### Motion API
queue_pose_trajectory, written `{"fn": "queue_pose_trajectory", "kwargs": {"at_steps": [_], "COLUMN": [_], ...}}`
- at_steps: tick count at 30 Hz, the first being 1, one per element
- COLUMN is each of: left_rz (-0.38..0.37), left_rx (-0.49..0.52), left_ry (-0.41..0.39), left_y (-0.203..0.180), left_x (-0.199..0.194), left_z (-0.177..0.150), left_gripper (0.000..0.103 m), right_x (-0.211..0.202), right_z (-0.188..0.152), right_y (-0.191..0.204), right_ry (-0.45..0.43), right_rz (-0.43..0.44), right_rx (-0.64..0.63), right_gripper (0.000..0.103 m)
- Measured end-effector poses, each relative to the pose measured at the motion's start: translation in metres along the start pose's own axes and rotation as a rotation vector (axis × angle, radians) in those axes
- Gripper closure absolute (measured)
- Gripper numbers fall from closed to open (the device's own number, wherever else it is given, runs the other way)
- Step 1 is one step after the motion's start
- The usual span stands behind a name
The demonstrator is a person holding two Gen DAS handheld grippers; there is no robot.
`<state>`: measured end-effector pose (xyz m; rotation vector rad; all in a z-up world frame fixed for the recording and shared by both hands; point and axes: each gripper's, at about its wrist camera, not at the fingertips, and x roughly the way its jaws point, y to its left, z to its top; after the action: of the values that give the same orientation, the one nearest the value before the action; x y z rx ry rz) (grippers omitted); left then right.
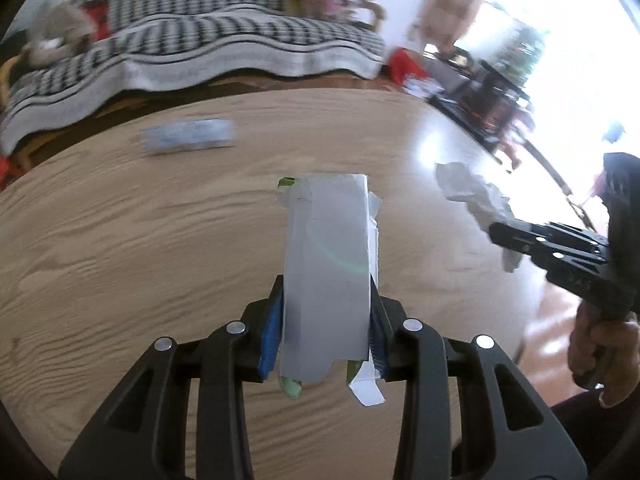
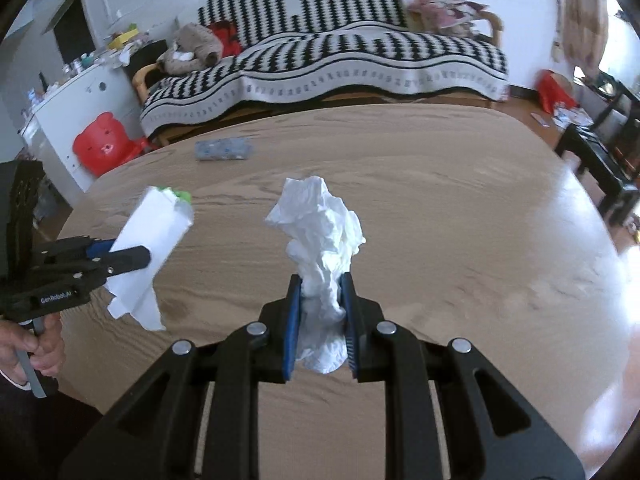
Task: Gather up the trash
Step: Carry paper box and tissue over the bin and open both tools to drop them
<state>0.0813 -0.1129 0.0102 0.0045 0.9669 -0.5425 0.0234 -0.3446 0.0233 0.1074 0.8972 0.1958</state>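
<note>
Left wrist view: left gripper (image 1: 326, 312) at frame centre, jaws pinching a flattened white carton (image 1: 328, 264) above the tabletop (image 1: 120, 240); right wrist view: right gripper (image 2: 322, 320) at centre, jaws pinching a crumpled white tissue (image 2: 320, 232), blue packet (image 2: 224, 150) lying upper left.

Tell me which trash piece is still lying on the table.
The blue-patterned packet at the table's far side; the flattened carton is in the left gripper, the crumpled tissue in the right gripper.
</note>
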Motion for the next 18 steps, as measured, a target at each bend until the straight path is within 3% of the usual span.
{"fn": "queue_pose_trajectory", "kwargs": {"at_steps": [8, 18], "left_rz": [-0.226, -0.295], "left_rx": [0.002, 0.152], "left_ry": [0.089, 0.182], "left_y": [-0.096, -0.206], "left_x": [0.038, 0.081], "left_z": [0.009, -0.012], "left_gripper": [0.067, 0.067], "right_x": [-0.065, -0.124], "right_z": [-0.043, -0.123], "right_y": [-0.085, -0.178], "right_ry": [-0.021, 0.000], "right_rz": [-0.059, -0.177], "right_rx": [0.139, 0.283], "right_gripper": [0.083, 0.083]}}
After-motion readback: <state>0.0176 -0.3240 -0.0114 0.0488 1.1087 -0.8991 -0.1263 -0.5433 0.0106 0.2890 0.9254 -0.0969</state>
